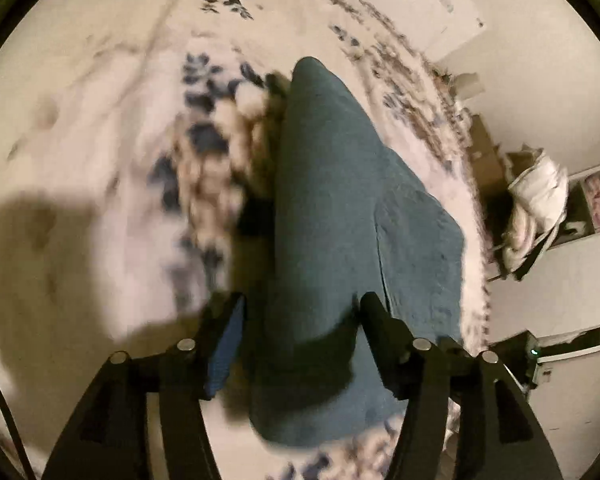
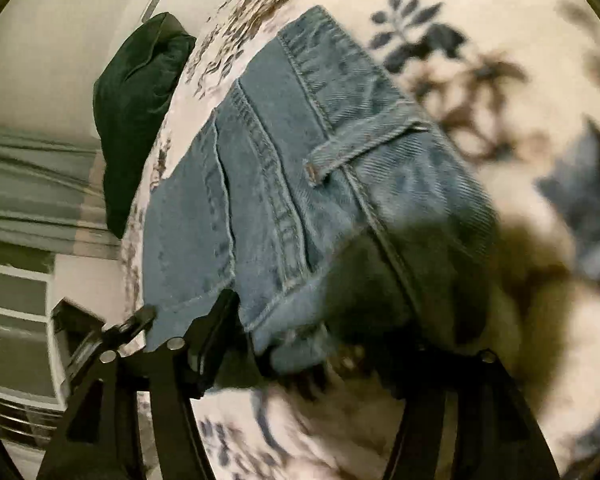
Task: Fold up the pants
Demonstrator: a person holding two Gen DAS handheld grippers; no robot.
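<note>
In the left wrist view, the left hand-held gripper [image 1: 300, 312] hangs with its fingers spread apart above the pants [image 1: 340, 216], nothing between them. The blue denim runs from six o'clock up to a narrow end near twelve o'clock, lying on the floral bedspread [image 1: 100, 100]. At three o'clock a white bundle [image 1: 536, 204] sits off the bed.

In the right wrist view, the right hand-held gripper [image 2: 300, 344] is at six o'clock, over the waistband end of the pants [image 2: 300, 168]; its far finger is hidden in shadow, so I cannot tell whether it grips the cloth. A dark green pillow [image 2: 136, 112] lies at ten o'clock, beside the bedspread [image 2: 480, 20].
</note>
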